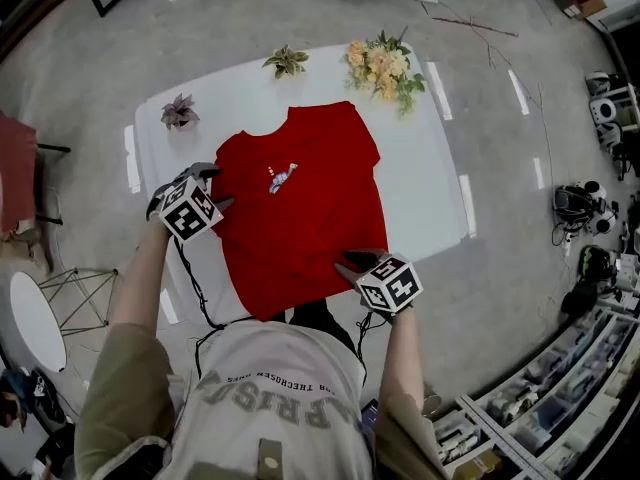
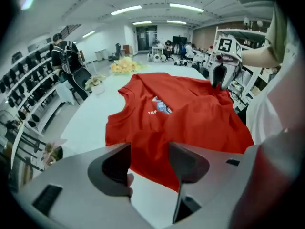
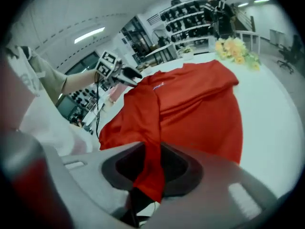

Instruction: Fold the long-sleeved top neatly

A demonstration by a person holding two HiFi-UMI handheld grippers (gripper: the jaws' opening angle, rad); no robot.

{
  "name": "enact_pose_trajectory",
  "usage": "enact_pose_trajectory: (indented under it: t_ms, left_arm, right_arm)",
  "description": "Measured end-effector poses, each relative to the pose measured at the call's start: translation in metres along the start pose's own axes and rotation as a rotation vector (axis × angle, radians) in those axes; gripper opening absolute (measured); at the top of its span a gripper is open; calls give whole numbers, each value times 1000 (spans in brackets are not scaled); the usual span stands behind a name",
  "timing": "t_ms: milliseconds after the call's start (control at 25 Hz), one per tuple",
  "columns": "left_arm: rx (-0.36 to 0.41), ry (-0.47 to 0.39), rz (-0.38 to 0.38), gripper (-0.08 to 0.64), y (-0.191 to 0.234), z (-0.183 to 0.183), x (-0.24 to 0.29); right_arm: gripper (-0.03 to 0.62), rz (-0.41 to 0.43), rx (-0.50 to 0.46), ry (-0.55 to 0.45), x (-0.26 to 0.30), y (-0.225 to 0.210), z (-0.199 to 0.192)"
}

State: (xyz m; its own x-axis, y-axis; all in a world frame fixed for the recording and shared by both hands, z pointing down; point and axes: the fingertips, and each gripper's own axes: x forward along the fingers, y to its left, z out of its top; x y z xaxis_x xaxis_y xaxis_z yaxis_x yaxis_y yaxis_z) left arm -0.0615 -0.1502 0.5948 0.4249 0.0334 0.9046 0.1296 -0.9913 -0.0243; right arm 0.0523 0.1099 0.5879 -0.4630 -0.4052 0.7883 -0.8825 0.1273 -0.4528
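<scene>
Right gripper [image 3: 151, 166] fingers pinch red top [image 1: 300, 198] hem; left gripper [image 2: 149, 159] fingers apart at edge; bare table [image 1: 420, 158] right.

I record the red top [image 1: 300, 208] as matt cloth, softly creased. The white table [image 1: 425, 173] looks smooth and faintly glossy. The left gripper [image 2: 148, 150] shows matt grey plastic with darker pads. The floor [image 1: 250, 8] is smooth, sheened grey.

Wore a pale tee [image 1: 270, 398] at 6 o'clock, grey lettering [image 1: 265, 386] across it, olive sleeves [image 1: 115, 388]. Bore a grey left gripper [image 1: 215, 188] at 9, right gripper [image 1: 350, 264] at 4, black-and-white cubes [image 1: 190, 211], black cables [image 1: 195, 288].
</scene>
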Motion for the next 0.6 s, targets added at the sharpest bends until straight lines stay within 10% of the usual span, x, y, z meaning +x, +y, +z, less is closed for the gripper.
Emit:
enact_pose_trajectory:
  t_ms: [80, 360, 520, 600]
  left_arm:
    - [45, 59, -25, 247, -3, -5, 14]
    - [9, -37, -4, 250, 8, 3, 8]
    - [-17, -38, -39, 250, 4, -1, 14]
    - [-4, -39, -37, 250, 3, 0, 8]
  right_arm:
    - [28, -33, -90, 53, 0, 6, -1]
    - [23, -526, -285, -257, -106, -20, 63]
    - [29, -457, -275, -29, -71, -18, 0]
    - [178, -313, -208, 108, -49, -8, -36]
